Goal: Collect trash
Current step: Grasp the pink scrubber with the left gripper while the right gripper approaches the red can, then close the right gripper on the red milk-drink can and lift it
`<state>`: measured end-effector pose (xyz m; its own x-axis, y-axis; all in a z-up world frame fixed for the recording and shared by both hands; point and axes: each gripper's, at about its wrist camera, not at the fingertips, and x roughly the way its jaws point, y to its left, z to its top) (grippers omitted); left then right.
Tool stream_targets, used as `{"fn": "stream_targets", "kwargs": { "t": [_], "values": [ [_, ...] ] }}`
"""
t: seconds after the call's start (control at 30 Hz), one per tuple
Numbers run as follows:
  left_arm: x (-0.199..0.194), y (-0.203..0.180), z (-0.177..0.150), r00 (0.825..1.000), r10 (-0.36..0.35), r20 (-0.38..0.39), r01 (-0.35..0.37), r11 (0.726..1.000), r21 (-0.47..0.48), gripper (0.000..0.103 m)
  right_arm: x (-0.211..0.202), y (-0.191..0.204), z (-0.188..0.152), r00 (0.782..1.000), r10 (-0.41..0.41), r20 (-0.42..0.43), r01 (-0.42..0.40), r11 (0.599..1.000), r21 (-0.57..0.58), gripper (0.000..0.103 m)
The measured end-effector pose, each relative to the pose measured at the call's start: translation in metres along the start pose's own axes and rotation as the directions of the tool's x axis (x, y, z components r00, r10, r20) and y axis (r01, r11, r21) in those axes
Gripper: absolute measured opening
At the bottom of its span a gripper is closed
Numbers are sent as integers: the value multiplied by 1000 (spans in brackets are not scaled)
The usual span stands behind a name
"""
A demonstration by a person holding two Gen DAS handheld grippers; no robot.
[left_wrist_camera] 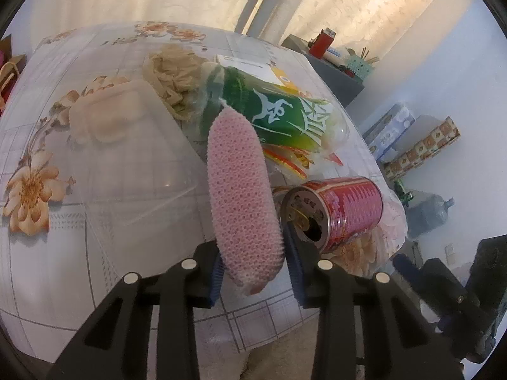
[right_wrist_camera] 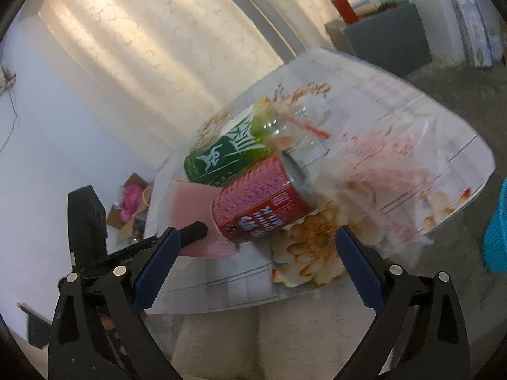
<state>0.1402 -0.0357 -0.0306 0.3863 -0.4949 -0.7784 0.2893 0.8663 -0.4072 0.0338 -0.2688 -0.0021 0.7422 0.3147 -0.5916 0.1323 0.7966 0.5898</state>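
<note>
My left gripper (left_wrist_camera: 255, 266) is shut on a pink foam net sleeve (left_wrist_camera: 240, 190), both blue pads against its near end. The sleeve sticks out over the floral table (left_wrist_camera: 38, 253). To its right a red drink can (left_wrist_camera: 345, 212) lies on its side with its open top facing the camera. Behind lies a green-labelled plastic bottle (left_wrist_camera: 269, 110). In the right wrist view my right gripper (right_wrist_camera: 253, 269) stands open and wide near the table's edge, nothing between its fingers. The can (right_wrist_camera: 259, 202), the bottle (right_wrist_camera: 228, 155) and the sleeve (right_wrist_camera: 193, 209) lie beyond it.
A clear plastic tray (left_wrist_camera: 133, 171) and crumpled beige paper (left_wrist_camera: 174, 72) lie left of the bottle. A thin printed plastic bag (right_wrist_camera: 386, 171) is beside the can. A blue basket (right_wrist_camera: 497, 231) shows at the right edge. Boxes and a grey cabinet (left_wrist_camera: 336, 76) stand beyond the table.
</note>
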Motion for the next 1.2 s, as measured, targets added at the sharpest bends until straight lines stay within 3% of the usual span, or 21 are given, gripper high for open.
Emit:
{"fn": "stream_targets", "kwargs": {
  "t": [0.13, 0.27, 0.6, 0.77, 0.9, 1.03, 1.2],
  "values": [
    [-3, 2, -2, 1000, -6, 14, 6, 1000, -12, 32, 12, 3, 4, 999, 32, -39, -30, 998, 59, 91],
    [-3, 2, -6, 1000, -13, 26, 13, 1000, -4, 32, 29, -4, 11, 992, 85, -90, -65, 977, 203, 87],
    [-3, 8, -10, 997, -72, 36, 72, 997, 9, 32, 59, -21, 28, 988, 95, -123, -24, 875, 484, 86],
    [-1, 11, -13, 992, -125, 25, 124, 992, 18, 32, 71, -16, 35, 990, 49, -135, 35, 830, 557, 86],
    [0, 15, -15, 987, -158, 28, 158, 987, 20, 32, 78, -19, 35, 992, 6, -128, 78, 767, 637, 85],
    [1, 19, -15, 982, -187, 26, 187, 982, 26, 32, 86, -15, 38, 994, -34, -104, 95, 745, 661, 84],
    [-1, 23, -13, 977, -209, 34, 208, 978, 28, 32, 82, -19, 30, 993, -70, -97, 117, 732, 671, 64]
  ]
}}
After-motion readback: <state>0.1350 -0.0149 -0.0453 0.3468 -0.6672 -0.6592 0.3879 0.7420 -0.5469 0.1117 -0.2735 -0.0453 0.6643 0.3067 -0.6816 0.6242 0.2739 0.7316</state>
